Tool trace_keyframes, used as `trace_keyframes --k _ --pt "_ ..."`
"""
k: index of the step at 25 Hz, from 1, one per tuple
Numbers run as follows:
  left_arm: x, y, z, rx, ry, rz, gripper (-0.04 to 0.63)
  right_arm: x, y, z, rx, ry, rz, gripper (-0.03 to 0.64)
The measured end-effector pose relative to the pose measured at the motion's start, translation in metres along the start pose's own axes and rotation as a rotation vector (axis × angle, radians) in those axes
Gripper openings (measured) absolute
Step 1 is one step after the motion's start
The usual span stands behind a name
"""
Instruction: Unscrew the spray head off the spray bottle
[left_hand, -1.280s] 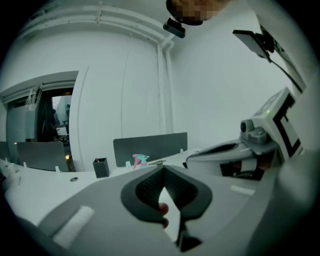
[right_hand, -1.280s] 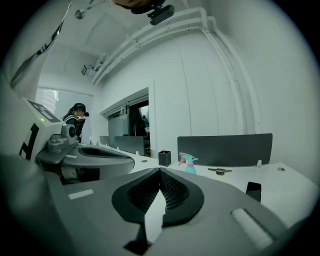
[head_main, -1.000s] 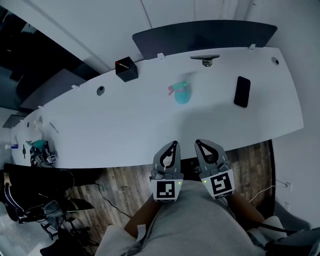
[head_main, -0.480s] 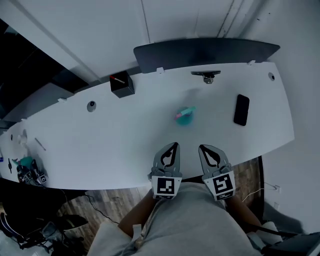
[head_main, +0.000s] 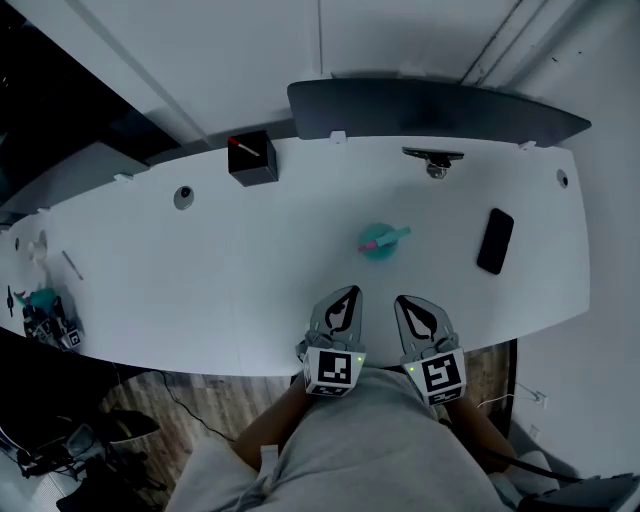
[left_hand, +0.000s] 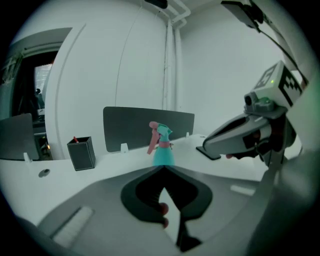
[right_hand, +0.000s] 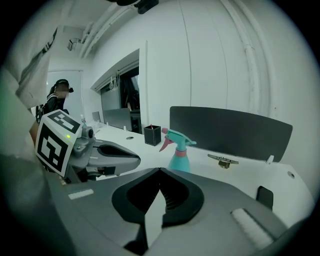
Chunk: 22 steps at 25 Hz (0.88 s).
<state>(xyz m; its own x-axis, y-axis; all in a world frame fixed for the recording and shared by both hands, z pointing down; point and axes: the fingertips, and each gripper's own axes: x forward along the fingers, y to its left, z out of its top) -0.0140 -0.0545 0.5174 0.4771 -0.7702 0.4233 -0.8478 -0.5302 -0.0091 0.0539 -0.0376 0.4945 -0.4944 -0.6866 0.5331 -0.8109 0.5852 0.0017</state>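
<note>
Since a second ago the white tabletop (head_main: 250, 270) has slid nearer under the head view, and both claws have come forward and down, from its near edge to out over its surface, closing much of the gap to the bottle. The left claw (head_main: 346, 294) and the right claw (head_main: 402, 302) sit side by side in front of the person. Each has its jaws pressed together with nothing between them, as both gripper views show. The teal spray bottle (head_main: 380, 242) stands upright on the tabletop just beyond the two claws and apart from both. It is roughly midway between them, with a dark phone (head_main: 495, 241) well off to its right. Its spray head (right_hand: 177, 137), with a pink trigger and pink collar, is still seated on the neck. The step in hand looks like the approach, with no grip taken yet. The next move likely calls for spreading both claws, pinching the bottle's body with one to hold it steady, and closing the other on the spray head or collar to twist it loose.
</note>
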Motion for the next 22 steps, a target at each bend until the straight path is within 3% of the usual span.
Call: trace_keyframes --k 11,12,13,17,22 --pt "0.05 0.007 -0.018 0.041 0.08 -0.03 0.014 0.008 -0.024 -0.004 0.051 0.022 -0.026 0.001" --pt "0.057 0.005 -0.018 0.042 0.078 -0.045 0.199 0.007 -0.025 -0.006 0.054 0.027 -0.026 0.002" --pt "0.064 0.004 -0.02 0.035 0.084 -0.062 0.332 0.006 -0.026 -0.007 0.054 0.031 -0.026 0.002" --pt "0.097 0.001 -0.032 0.031 0.118 -0.097 0.417 0.007 -0.032 -0.012 0.055 0.047 -0.027 0.002" --pt "0.14 -0.005 -0.044 0.118 0.153 -0.116 0.449 0.008 -0.041 -0.012 0.061 0.056 -0.043 0.002"
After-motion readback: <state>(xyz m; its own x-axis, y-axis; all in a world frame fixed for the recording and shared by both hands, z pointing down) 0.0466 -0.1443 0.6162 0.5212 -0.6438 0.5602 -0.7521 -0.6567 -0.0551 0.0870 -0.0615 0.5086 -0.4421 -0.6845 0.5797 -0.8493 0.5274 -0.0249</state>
